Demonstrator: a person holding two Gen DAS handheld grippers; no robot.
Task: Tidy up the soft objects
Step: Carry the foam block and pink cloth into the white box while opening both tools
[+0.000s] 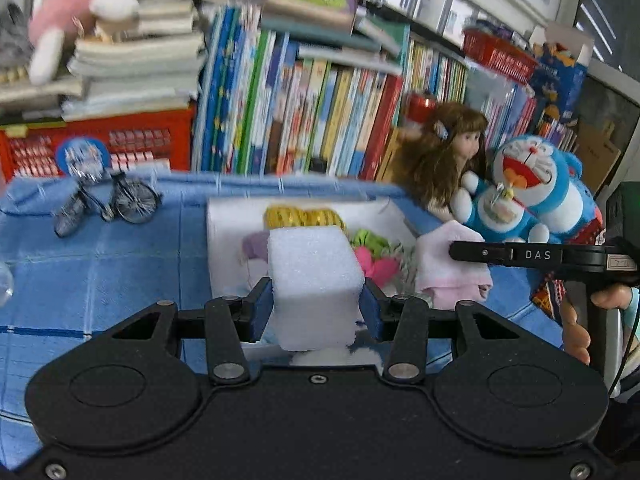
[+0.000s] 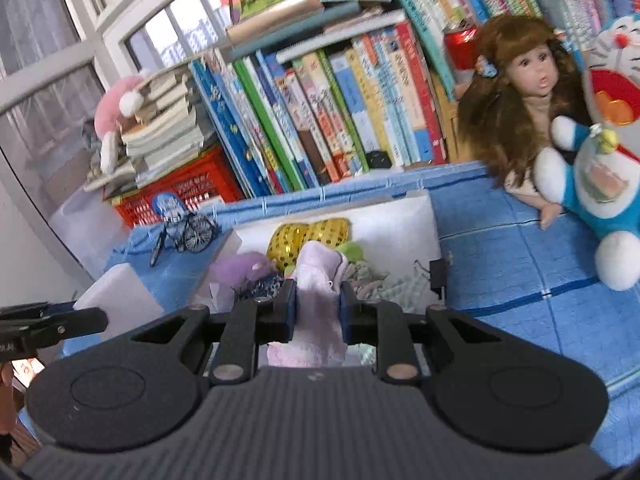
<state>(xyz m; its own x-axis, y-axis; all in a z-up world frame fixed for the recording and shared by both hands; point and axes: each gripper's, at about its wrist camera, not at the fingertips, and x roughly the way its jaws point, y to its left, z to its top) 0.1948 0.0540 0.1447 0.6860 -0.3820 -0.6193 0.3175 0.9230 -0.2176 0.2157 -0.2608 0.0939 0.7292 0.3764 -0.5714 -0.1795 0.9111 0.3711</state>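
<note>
White foam block: chunky cuboid, grainy matte surface, bottom edge ragged and torn, faces otherwise flat. I see it gripped by my left gripper, blue pads pressed on both its side faces, held off the cloth just in front of the white tray. From the right wrist view the same block sits at 9 o'clock, left of the tray.

Going left to right in the left view: toy bicycle at 10 o'clock on the blue checked cloth, then the tray at centre, holding a gold sequin item, a purple soft piece, pink and green bits. At 3 o'clock the pink towel, pale pink, soft, folded and bunched, clamped in my right gripper, a hand behind it on the handle.

Right view: towel pinched tight between the closed pads, fabric bulging above and below them, hanging over the tray's near edge. Doll with long brown hair at 1 o'clock, blue plush cat at 3 o'clock, both on the cloth against the books.
</note>
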